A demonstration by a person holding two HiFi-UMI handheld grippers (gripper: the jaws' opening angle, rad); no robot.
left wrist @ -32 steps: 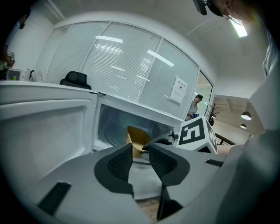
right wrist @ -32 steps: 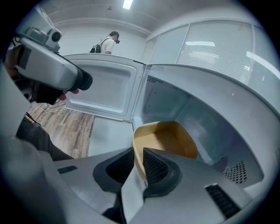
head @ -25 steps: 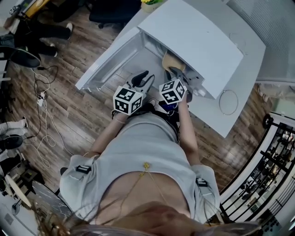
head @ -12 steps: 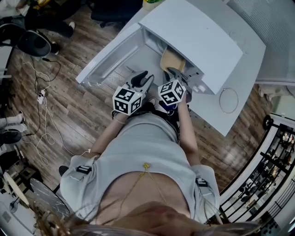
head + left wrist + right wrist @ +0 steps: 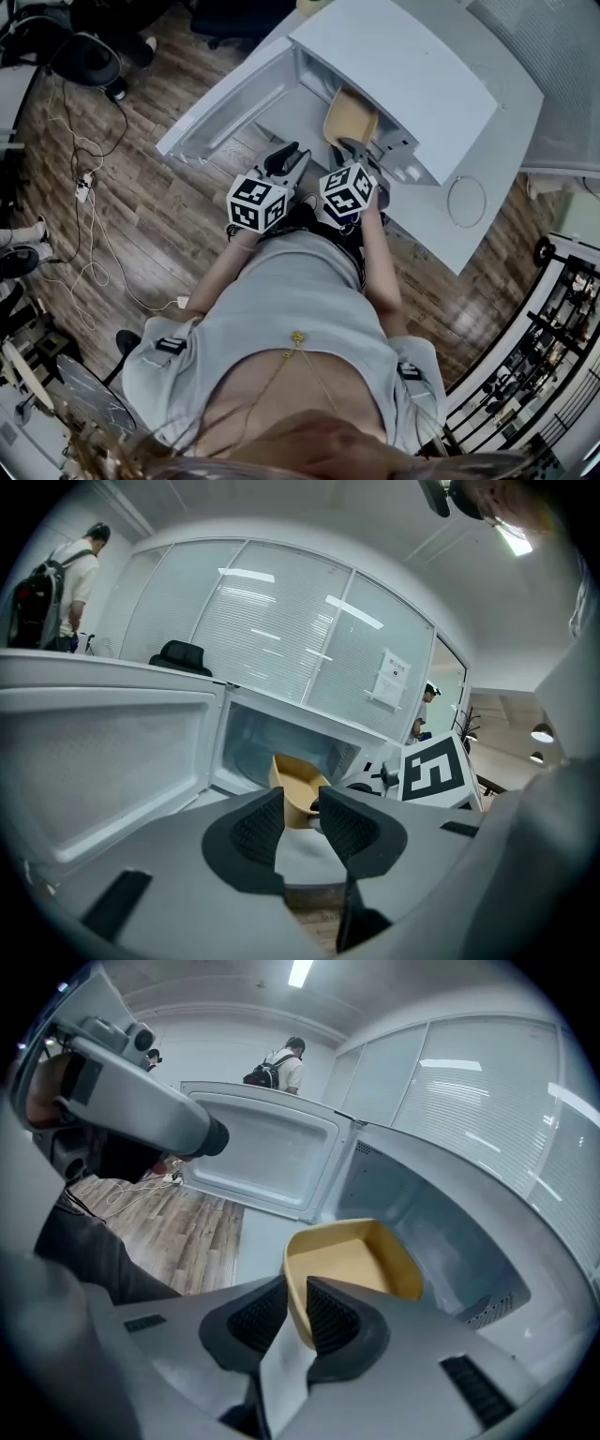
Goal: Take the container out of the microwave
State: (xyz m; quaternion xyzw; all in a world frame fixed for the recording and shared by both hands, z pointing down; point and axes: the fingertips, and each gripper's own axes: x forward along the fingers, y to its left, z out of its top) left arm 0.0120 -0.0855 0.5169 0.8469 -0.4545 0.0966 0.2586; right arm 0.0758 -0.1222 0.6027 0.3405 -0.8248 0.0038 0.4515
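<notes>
A white microwave (image 5: 403, 75) stands on a white table with its door (image 5: 220, 117) swung open to the left. A yellow plastic container (image 5: 350, 120) juts out of the cavity mouth. My right gripper (image 5: 352, 150) is shut on the container's near rim (image 5: 298, 1290), with the wall between its jaws (image 5: 295, 1312). Just left of it, my left gripper (image 5: 289, 159) hovers in front of the opening, open and empty (image 5: 300, 808). In the left gripper view the container (image 5: 298, 785) shows beyond the jaws.
The open door (image 5: 272, 1157) blocks the left side. The white table (image 5: 469, 239) has a thin cable ring (image 5: 466, 204) at the right. Cables (image 5: 89, 234) trail over the wooden floor, and an office chair (image 5: 89, 61) stands at the far left. A person (image 5: 281, 1065) stands far behind.
The yellow container has come further out of the microwave cavity, held by my right gripper. The left gripper has barely moved.
</notes>
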